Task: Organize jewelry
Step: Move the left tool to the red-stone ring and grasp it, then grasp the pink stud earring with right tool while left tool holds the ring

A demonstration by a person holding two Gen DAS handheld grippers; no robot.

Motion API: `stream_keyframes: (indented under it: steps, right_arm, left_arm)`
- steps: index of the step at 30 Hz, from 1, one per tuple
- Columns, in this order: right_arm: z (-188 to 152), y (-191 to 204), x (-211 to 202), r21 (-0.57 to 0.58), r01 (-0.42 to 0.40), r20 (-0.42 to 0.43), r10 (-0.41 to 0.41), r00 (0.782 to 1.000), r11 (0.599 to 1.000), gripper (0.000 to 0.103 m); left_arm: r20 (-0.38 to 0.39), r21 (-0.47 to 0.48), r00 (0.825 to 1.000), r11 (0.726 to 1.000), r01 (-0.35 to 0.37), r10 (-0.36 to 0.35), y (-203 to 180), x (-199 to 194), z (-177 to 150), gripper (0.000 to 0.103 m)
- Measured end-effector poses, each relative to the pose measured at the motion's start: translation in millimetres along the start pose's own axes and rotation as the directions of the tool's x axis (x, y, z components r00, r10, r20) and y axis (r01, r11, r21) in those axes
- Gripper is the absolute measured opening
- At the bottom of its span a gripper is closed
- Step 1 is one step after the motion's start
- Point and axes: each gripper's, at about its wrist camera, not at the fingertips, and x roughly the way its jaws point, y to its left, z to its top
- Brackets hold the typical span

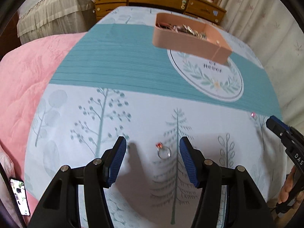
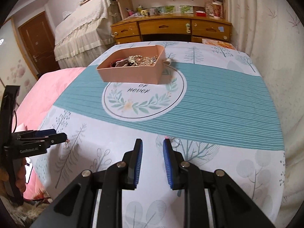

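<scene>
Below, ribbed blue pads flank a round metal ring.

Bed with a tree-print sheet, bits of jewelry out on it

The bed has a pale tree-print cover with a teal striped band and a wreath circle. A pink box of jewelry sits on the circle's far edge, a silver red-stone ring lies on the near part, and a pink quilt lies along one side.
</scene>
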Motion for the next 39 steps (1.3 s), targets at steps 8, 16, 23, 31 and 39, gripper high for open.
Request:
stream_keyframes:
  steps: [8, 16, 23, 31, 39]
  right_arm:
    - [-5.3, -10.6, 0.8, -0.002, -0.033, 0.017, 0.033, 0.999, 0.999, 0.022]
    - [-5.2, -28.0, 7.3, 0.031, -0.051, 0.011, 0.051, 0.999, 0.998, 0.022]
    - [-0.8, -28.3, 12.7, -0.050, -0.061, -0.010, 0.061, 0.998, 0.997, 0.022]
    - [7.4, -28.8, 28.2, -0.197, -0.083, -0.084, 0.067, 0.994, 0.977, 0.022]
    - [7.5, -23.2, 44.5, -0.348, -0.062, -0.113, 0.024, 0.993, 0.936, 0.023]
  left_arm:
    - [-0.047, -0.006, 0.998, 0.999, -0.053, 0.052, -11.0, 10.4, -0.9, 0.056]
    - [-0.060, 0.061, 0.992, 0.993, -0.103, 0.107, -27.5, 14.4, 3.2, 0.032]
    - [-0.049, 0.139, 0.996, 0.988, -0.065, 0.072, -40.8, 15.0, 5.6, 0.011]
    - [-0.035, 0.277, 0.999, 0.960, 0.041, -0.033, -56.0, 20.1, 14.7, 0.011]
    - [-0.053, 0.292, 0.995, 0.951, 0.100, -0.089, -53.9, 20.1, 16.7, 0.013]
